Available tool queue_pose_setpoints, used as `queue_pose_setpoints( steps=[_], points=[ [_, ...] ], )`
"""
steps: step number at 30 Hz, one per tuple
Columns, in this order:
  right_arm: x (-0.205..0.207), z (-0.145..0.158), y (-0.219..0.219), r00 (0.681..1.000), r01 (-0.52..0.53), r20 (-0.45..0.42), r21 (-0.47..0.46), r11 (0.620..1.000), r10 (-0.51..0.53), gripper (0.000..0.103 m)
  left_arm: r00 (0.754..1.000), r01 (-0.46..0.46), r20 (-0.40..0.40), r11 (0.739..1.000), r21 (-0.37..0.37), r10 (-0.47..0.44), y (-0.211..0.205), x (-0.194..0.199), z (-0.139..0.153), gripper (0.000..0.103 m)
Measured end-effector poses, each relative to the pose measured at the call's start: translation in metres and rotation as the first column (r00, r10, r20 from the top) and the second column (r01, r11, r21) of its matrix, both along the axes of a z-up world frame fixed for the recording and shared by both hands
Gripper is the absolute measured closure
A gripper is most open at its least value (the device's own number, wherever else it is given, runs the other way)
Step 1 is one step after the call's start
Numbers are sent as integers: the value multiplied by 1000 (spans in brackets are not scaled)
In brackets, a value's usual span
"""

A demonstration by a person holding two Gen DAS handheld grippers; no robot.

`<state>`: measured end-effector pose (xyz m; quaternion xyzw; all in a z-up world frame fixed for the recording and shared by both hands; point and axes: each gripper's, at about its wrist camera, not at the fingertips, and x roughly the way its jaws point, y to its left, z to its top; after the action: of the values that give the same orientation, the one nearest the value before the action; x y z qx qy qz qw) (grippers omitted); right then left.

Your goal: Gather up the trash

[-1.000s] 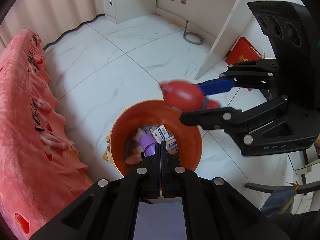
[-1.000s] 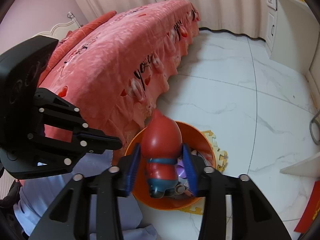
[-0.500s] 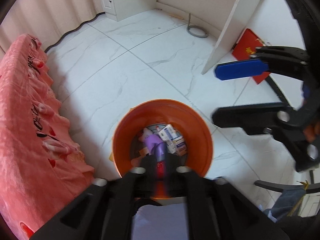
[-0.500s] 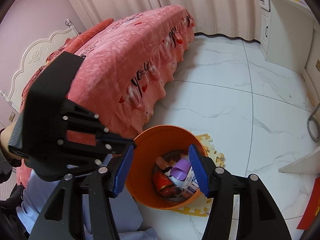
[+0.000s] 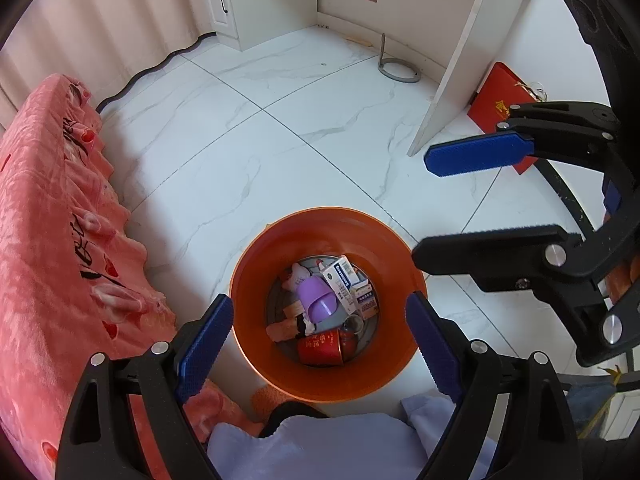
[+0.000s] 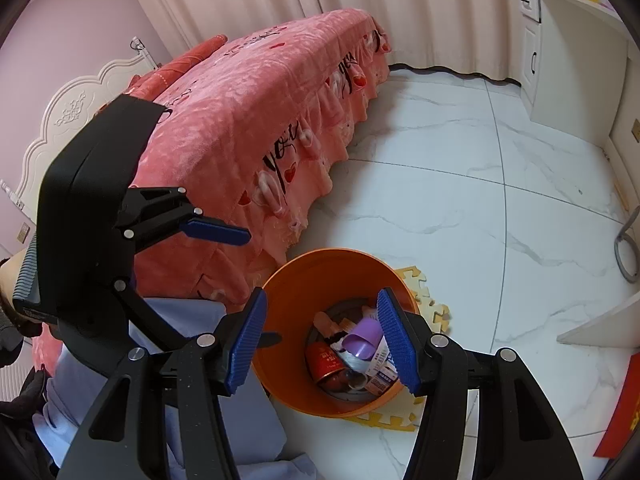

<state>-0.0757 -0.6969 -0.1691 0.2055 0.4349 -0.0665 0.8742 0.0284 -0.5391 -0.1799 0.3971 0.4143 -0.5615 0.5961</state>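
Note:
An orange trash bin (image 5: 400, 248) stands on the white floor beside the bed; it also shows in the right wrist view (image 6: 296, 280). Inside lie a red bottle (image 5: 320, 350) (image 6: 326, 362), a purple cup (image 5: 316, 298) (image 6: 364, 340), white boxes (image 5: 344, 276) and other scraps. My left gripper (image 5: 320, 340) is open and empty above the bin. My right gripper (image 6: 324, 338) is open and empty above the bin too, seen in the left wrist view (image 5: 452, 204) at the right.
A bed with a pink-red cover (image 6: 248, 128) lies left of the bin. A yellow foam mat (image 6: 420, 284) sits under the bin. A white desk leg (image 5: 452, 68), a red bag (image 5: 500, 100) and a white cabinet (image 6: 560, 56) stand around the tiled floor.
My right gripper opened and dropped the red bottle into the bin, then drew back. My left gripper went from shut to open.

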Motion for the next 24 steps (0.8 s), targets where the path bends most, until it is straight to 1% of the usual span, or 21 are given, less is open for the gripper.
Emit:
queue_pose_setpoints(
  steps=[3, 7, 9, 12, 15, 17, 20, 22, 23, 24],
  points=[
    [0, 5, 4, 1000, -2, 9, 0, 1000, 2, 45, 1000, -3, 8, 1000, -5, 3, 5, -1, 5, 16],
    [-1, 17, 13, 999, -12, 29, -14, 1000, 13, 38, 1000, -19, 22, 999, -34, 20, 17, 0, 21, 16],
    [0, 26, 19, 999, -21, 42, -21, 1000, 22, 38, 999, -28, 34, 999, -46, 30, 26, 0, 30, 16],
    [-1, 41, 31, 997, -28, 69, -30, 999, 30, 33, 997, -40, 63, 997, -60, 43, 40, -1, 43, 16],
    [1, 58, 45, 994, -45, 93, -44, 998, 49, 31, 994, -56, 92, 995, -82, 63, 57, 0, 58, 16],
    [2, 71, 56, 991, -61, 119, -51, 997, 66, 30, 990, -84, 106, 990, -110, 95, 74, 2, 72, 16],
    [6, 92, 77, 982, -88, 163, -66, 994, 97, 26, 981, -134, 116, 980, -149, 152, 97, 7, 89, 16],
    [10, 110, 96, 970, -112, 207, -80, 991, 126, 22, 972, -178, 122, 967, -184, 202, 119, 10, 104, 16],
    [12, 118, 106, 963, -124, 228, -83, 989, 140, 22, 967, -196, 122, 960, -199, 223, 130, 11, 110, 13],
    [14, 124, 115, 957, -137, 245, -84, 987, 153, 20, 958, -224, 131, 949, -221, 256, 146, 11, 118, 13]
  ],
)
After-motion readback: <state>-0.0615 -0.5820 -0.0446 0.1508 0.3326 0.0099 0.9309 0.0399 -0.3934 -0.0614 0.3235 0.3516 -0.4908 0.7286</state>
